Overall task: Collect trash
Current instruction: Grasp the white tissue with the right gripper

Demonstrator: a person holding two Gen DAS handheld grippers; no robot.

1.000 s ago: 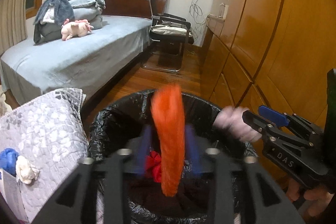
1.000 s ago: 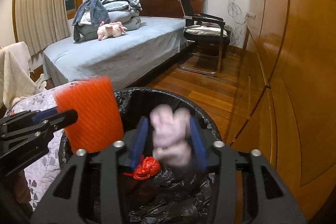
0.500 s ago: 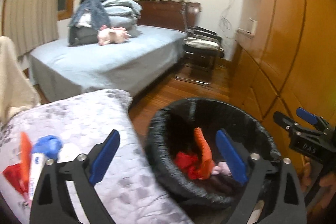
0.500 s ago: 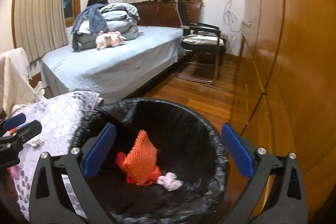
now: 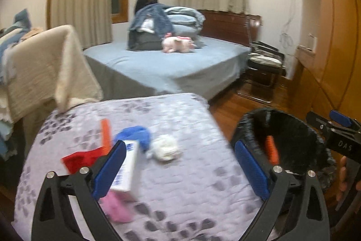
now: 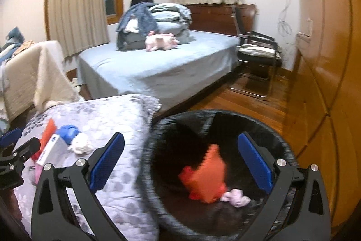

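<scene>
The left hand-held gripper (image 5: 178,165) hangs over the quilt (image 5: 185,119) with its blue fingers wide apart and nothing between them. On the quilt lie a white box (image 5: 127,164) touching the left finger, a red scrap (image 5: 79,160) to its left, an orange strip (image 5: 105,133) beyond, a blue wad (image 5: 135,133), a white wad (image 5: 165,147) just right of it, and a pink piece (image 5: 117,208) nearest the camera. To the right of the quilt stands the bin (image 5: 255,128), lined with a black bag. The right hand-held gripper (image 6: 179,163) hovers over the bin (image 6: 225,115), fingers likewise spread and empty. Inside the bin lie orange mesh (image 6: 208,180) on something red, and a pink wad (image 6: 237,194) touching its right edge. Far behind are a bed (image 6: 162,67) with a plush pig (image 6: 161,42), and a chair (image 6: 257,51) to the right.
</scene>
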